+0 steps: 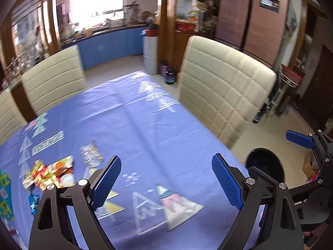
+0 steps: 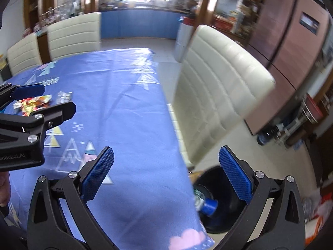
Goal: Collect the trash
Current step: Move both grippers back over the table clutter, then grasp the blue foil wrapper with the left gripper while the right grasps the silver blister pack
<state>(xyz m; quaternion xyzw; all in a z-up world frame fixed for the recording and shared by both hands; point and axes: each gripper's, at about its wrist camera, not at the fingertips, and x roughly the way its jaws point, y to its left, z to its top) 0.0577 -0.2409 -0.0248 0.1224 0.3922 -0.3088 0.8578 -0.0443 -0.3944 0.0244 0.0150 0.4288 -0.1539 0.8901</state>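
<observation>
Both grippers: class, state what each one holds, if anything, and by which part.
Nothing is held. The left gripper and the right gripper both have open, empty jaws.

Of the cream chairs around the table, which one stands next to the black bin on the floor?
The large quilted chair on the table's right side, beside the black bin. The two other cream chairs stand along the far left side.

We are in a home, in the eating room: a table with a blue cloth (image 1: pixel 145 125), soft cream chairs (image 1: pixel 224 91), a big fridge (image 1: pixel 249 16) and kitchen cupboards (image 1: pixel 112 45).
</observation>
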